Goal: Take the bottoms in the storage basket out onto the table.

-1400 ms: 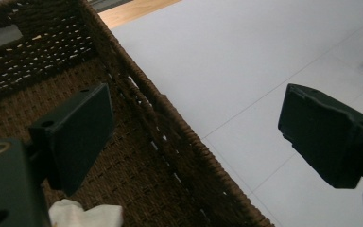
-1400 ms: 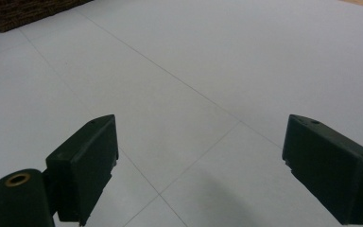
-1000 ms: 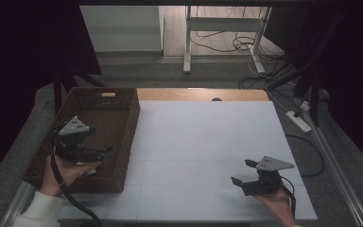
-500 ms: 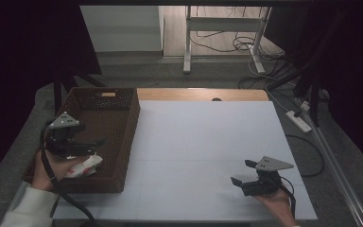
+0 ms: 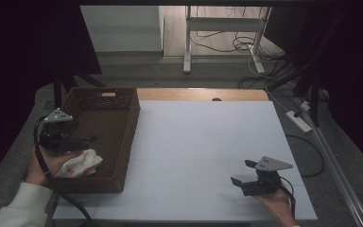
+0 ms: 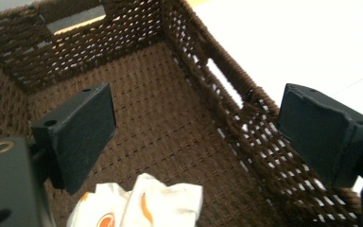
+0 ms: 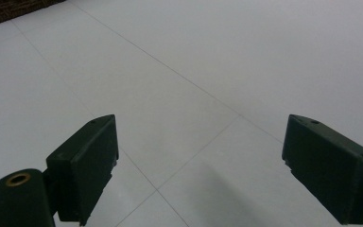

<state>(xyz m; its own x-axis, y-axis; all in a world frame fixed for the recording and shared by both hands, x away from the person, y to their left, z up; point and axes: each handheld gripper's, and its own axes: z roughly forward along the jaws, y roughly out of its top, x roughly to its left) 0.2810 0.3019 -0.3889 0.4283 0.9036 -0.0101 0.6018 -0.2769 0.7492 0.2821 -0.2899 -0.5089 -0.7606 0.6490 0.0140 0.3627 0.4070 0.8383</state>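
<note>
- the left gripper (image 5: 82, 140) hangs over the near left part of the brown woven basket (image 5: 123, 142), held in the person's left hand (image 5: 42, 163) at the table's left side.
- its jaws stand wide apart and hold nothing; in the left gripper view one jaw sits over the basket floor and the other over the basket's side wall (image 6: 227, 113), toward the white table.
- a crumpled white cloth with orange-red marks (image 5: 80, 163) lies on the basket floor in the near corner, just below and beside the left gripper.
- in the left gripper view the cloth (image 6: 142, 205) shows at the bottom edge, between the jaws and nearer the left one; whether the jaw touches it cannot be told.
- the basket stands on the left of the white table (image 5: 208, 137), its long side running away from the person, a handle slot in its far wall.
- the right gripper (image 5: 242, 177) rests low at the near right part of the table, in the person's right hand (image 5: 276, 201), well apart from the basket.
- its jaws are also spread wide with nothing between them; the right gripper view looks across bare white tabletop (image 7: 194, 61) with faint lines, a corner of the basket (image 7: 9, 9) at the top left.
</note>
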